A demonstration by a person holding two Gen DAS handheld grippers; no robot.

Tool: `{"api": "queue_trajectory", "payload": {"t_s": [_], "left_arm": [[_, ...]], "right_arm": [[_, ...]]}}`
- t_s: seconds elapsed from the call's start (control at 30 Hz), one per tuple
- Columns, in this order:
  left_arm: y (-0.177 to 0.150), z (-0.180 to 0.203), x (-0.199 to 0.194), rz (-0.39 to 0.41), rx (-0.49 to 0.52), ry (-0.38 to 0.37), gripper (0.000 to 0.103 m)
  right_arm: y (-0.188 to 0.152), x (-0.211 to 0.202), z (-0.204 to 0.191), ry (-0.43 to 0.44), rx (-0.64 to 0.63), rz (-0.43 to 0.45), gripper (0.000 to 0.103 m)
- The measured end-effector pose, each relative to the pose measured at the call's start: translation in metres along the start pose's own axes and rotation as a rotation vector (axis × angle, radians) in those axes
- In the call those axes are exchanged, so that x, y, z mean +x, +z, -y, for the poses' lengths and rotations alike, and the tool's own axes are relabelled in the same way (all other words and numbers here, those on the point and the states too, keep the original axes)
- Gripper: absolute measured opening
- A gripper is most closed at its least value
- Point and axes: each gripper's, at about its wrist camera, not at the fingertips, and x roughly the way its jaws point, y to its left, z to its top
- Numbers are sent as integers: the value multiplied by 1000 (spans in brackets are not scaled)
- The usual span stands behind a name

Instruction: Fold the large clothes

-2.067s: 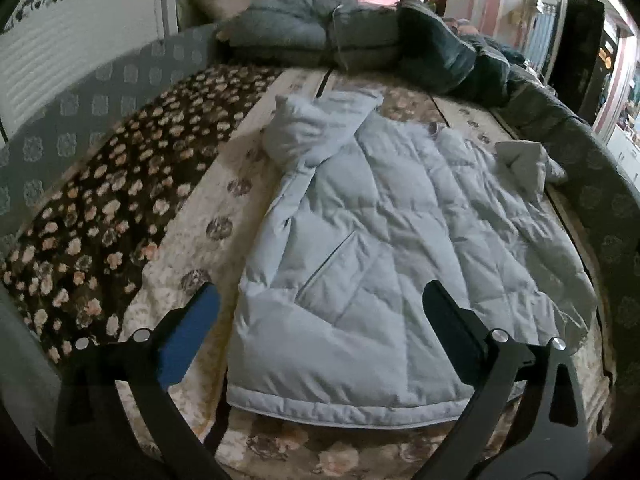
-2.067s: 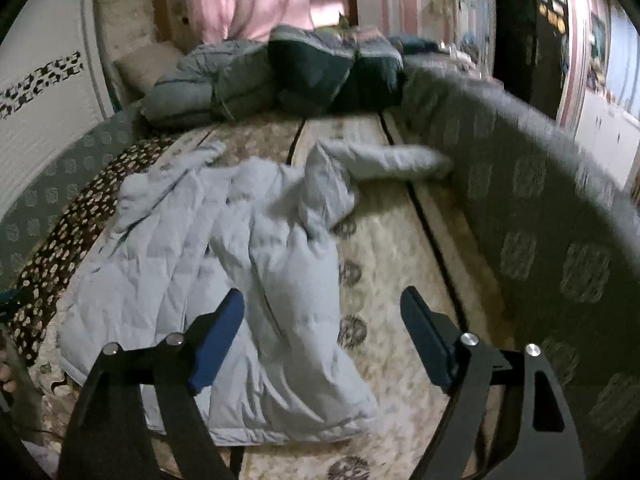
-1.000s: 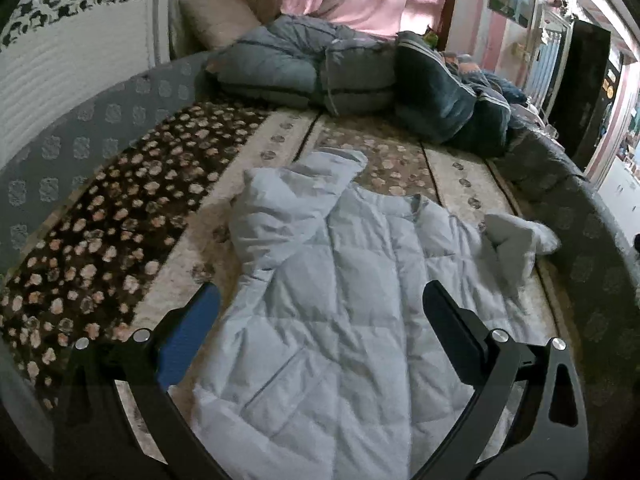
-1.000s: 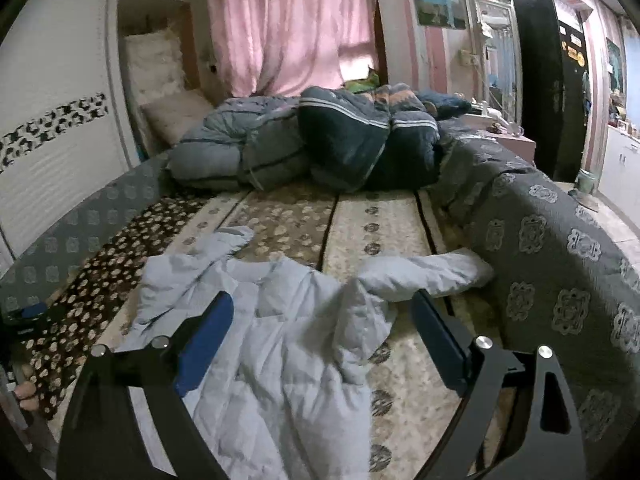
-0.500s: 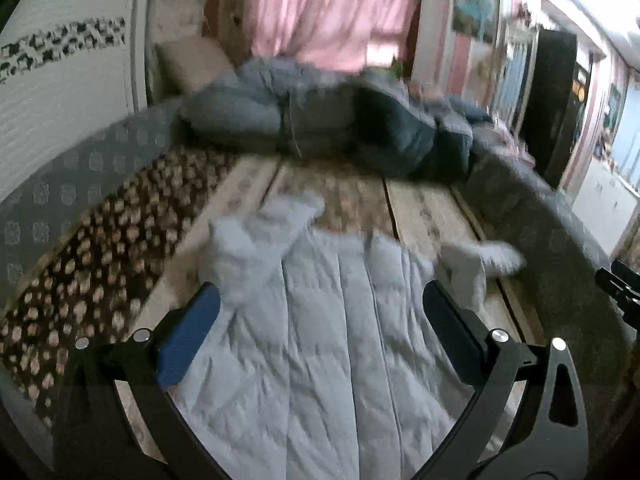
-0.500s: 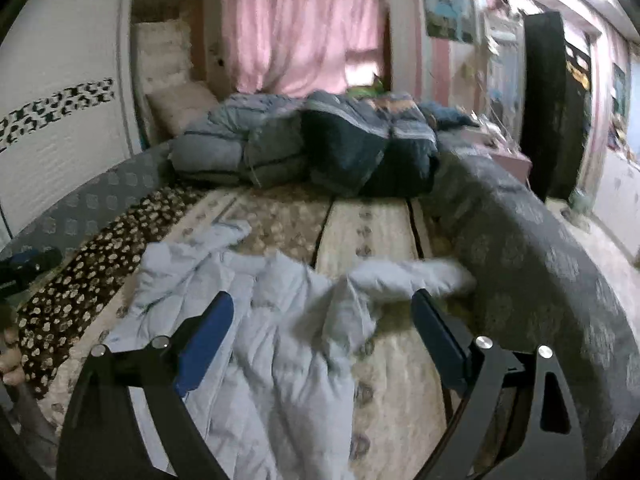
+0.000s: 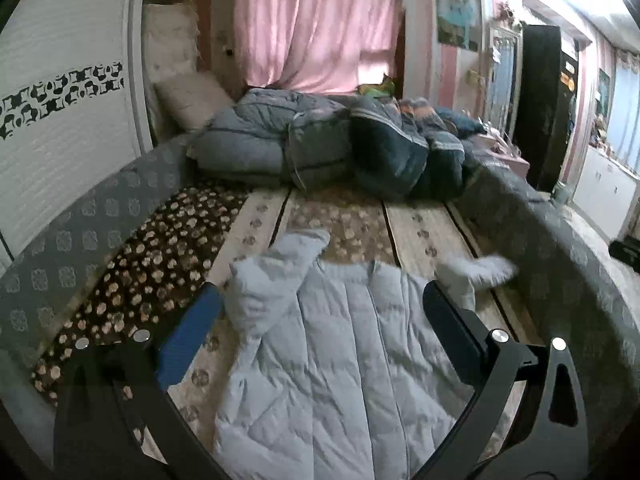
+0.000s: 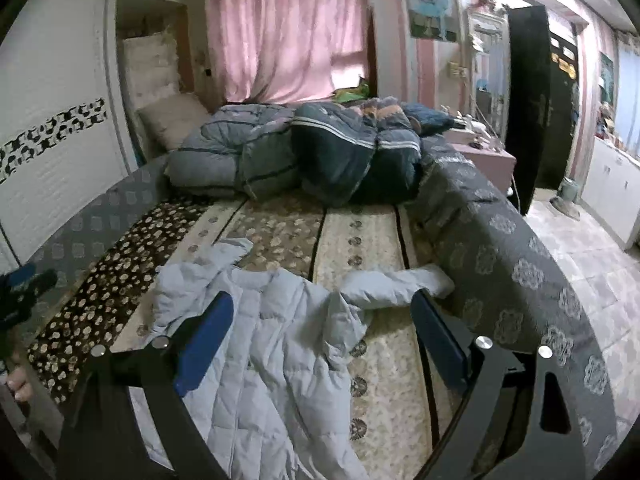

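A pale blue quilted jacket [image 7: 344, 360] lies spread flat on the bed, collar towards the far end. One sleeve [image 7: 276, 276] is bunched at the left, the other sleeve [image 8: 392, 284] stretches right towards the grey bedspread. My left gripper [image 7: 320, 312] hangs open above the jacket's upper body, touching nothing. My right gripper [image 8: 320, 320] is open too, raised over the jacket's right shoulder with nothing between its fingers. The jacket's hem is below both views. At the left edge of the right wrist view, the left gripper's body [image 8: 24, 288] and a hand show.
Folded grey and dark duvets [image 7: 320, 152] are piled at the head of the bed, with a pillow [image 7: 188, 96] behind. A grey patterned bedspread [image 8: 520, 272] drapes the right side. A floral sheet [image 7: 344, 228] covers the mattress. Tiled floor [image 8: 592, 264] lies right.
Both grippers have risen and tilted up, so more of the room and less of the jacket shows. The jacket lies as before, and both grippers stayed open.
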Motion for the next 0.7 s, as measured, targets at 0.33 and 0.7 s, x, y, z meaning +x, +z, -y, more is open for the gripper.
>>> {"api": "queue_trajectory", "payload": {"t_s": [0.33, 0.7], "left_arm": [[12, -31, 112, -121, -19, 29, 100], [-34, -61, 299, -258, 73, 106, 100]], "right_arm": [[16, 70, 6, -26, -15, -34, 91], [-29, 225, 12, -53, -48, -88, 91]]}}
